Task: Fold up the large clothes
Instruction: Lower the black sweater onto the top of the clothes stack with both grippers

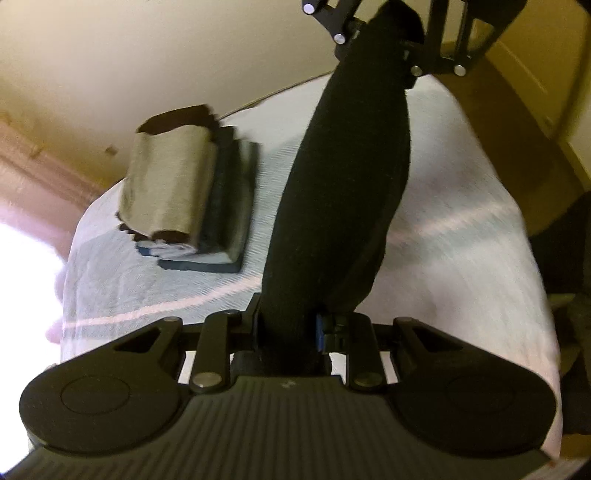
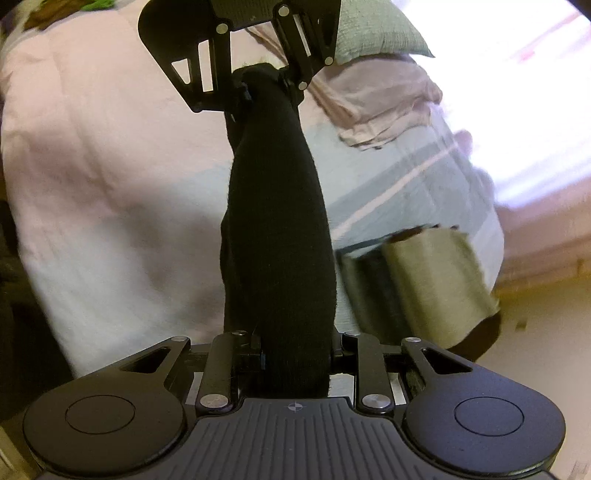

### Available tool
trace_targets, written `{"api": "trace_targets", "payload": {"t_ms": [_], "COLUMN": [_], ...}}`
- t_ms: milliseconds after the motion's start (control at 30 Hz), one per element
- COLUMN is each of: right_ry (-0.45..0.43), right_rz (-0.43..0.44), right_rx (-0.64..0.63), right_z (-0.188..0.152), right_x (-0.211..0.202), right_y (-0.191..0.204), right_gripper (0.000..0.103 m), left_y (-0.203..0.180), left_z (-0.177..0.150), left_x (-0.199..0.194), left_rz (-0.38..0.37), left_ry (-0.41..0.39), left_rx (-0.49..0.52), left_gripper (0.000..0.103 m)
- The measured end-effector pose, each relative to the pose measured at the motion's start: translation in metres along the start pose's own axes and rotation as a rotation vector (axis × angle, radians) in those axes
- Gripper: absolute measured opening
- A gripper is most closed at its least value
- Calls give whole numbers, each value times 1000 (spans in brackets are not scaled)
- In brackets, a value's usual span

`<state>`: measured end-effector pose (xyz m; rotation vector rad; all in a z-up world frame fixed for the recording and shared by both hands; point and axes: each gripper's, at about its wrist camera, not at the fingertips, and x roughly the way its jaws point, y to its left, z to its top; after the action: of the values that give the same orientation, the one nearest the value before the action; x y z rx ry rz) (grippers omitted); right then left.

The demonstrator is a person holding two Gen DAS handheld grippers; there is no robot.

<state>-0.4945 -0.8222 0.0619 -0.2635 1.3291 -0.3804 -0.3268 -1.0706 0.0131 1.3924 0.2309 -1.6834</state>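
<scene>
- At the left of my left view, a folded pile [image 1: 192,195] sits on the bed [image 1: 461,240].
- In the middle, the black cloth [image 1: 332,206] hangs between my tongs.
- My left tongs [image 1: 288,328] pinch one end, my right tongs [image 2: 295,354] the other.
- It looks soft and floppy, so I should hold its ends.

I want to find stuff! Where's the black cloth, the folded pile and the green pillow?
black cloth [image 1: 340,206]: left wrist view, middle of its stretched length
folded pile [image 1: 166,181]: left wrist view, tan top piece
green pillow [image 2: 373,33]: right wrist view, its face
</scene>
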Motion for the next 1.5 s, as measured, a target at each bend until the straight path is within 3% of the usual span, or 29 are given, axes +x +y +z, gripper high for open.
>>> {"api": "trace_targets", "payload": {"t_ms": [100, 200, 333, 467, 533, 600, 700, 767, 800, 833, 933, 1133, 1233, 1300, 1400, 1500], "right_ry": [-27, -67, -130, -230, -273, -293, -242, -165, -184, -209, -229, -193, -217, -200, -122, -133], "right_rz": [-14, -82, -265, -504, -597, -631, -542, -459, -486, -516, -553, -529, -627, -619, -568, -575], "right_rx": [-56, -75, -90, -139, -161, -148, -118, -112, -128, -139, -143, -97, -15, 47, -1, 29], "right_z": [-25, -35, -38, -51, -66, -86, -120, -139, -147, -153, -166, -164, -169, -172, -175, -168], "right_x": [5, 2, 0, 28, 68, 122, 217, 265, 272, 272, 262, 249, 220, 217, 245, 238], "right_y": [-76, -162, -266, -318, -318, -304, -270, -249, -239, -231, -225, -233, -240, -229, -209, -210], "right_gripper": [23, 23, 23, 23, 24, 24, 24, 25, 25, 26, 28, 21, 20, 20, 20, 20], "left_y": [46, 105, 200, 262, 269, 259, 223, 192, 177, 162, 147, 143, 153, 152, 144, 138], "left_z": [44, 85, 136, 165, 168, 161, 141, 128, 123, 121, 115, 114, 126, 126, 119, 112], "left_x": [20, 37, 46, 62, 92, 137, 236, 297, 318, 331, 330, 329, 322, 315, 340, 345], "left_rz": [22, 84, 262, 488, 572, 608, 540, 440, 418, 455, 529, 524, 624, 657, 556, 568], "left_ry": [16, 12, -21, -72, -75, -71, -12, 51, 69, 69, 31, 40, 11, -46, -10, -6], "left_rx": [-73, -144, -203, -225, -209, -206, -244, -241, -232, -201, -191, -79, -15, -2, 9, -16], "left_gripper": [22, 22, 22, 22, 22, 22, 22, 23, 23, 23, 26, 26, 25, 25, 25, 28]}}
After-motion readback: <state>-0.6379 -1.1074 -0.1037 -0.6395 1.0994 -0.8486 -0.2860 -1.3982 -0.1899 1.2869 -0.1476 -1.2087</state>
